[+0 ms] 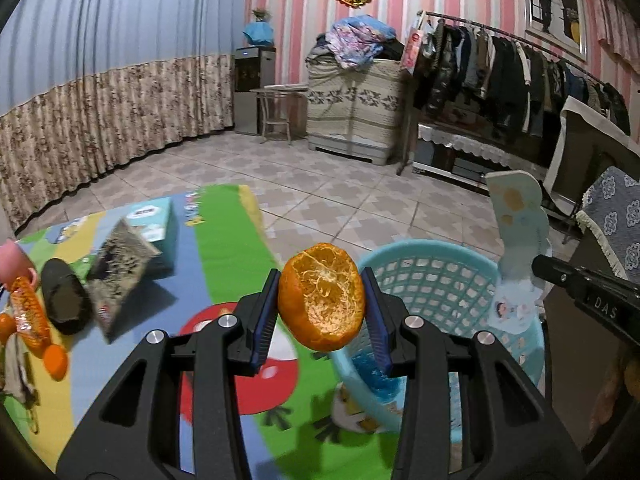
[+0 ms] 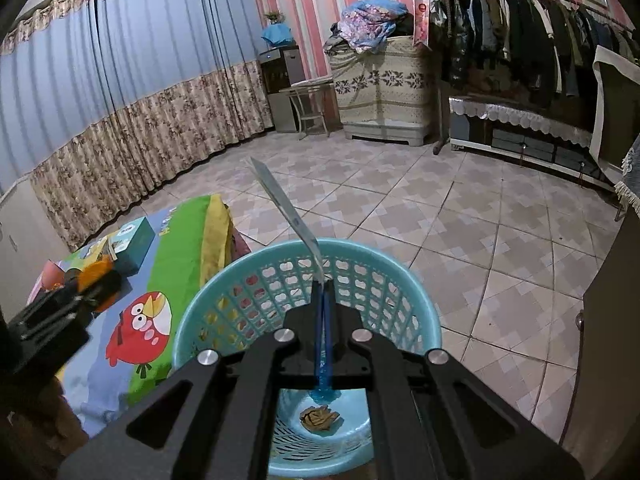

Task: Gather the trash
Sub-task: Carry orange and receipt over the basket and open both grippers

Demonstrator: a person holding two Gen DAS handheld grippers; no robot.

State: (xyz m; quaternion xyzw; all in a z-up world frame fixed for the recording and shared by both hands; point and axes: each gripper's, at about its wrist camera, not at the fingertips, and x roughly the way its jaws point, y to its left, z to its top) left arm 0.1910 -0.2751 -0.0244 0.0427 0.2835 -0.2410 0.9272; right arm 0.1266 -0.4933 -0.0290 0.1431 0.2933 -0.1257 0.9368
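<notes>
Orange peel [image 1: 322,298]: 1 hollow half-shell, pinched between the blue pads of my left gripper [image 1: 322,312], held in the air just left of the basket, as I judge so that it can be carried over the rim and dropped.
Table leftovers: at far left of the left view I count 1 orange net bag [image 1: 28,312], 1 dark lump [image 1: 64,296], 1 grey packet [image 1: 120,268] and 1 teal box [image 1: 154,220] on the cartoon mat [image 1: 228,248]; more trash may wait there.
Blue mesh basket [image 2: 416,320]: 1, beside the mat; 1 brown crumpled scrap [image 2: 320,418] lies on its floor.
Card [image 2: 286,208]: 1 thin pale-blue sheet, clamped edge-on in my right gripper [image 2: 323,292], jaws closed tight on it above the basket mouth, I judge ready for release.
</notes>
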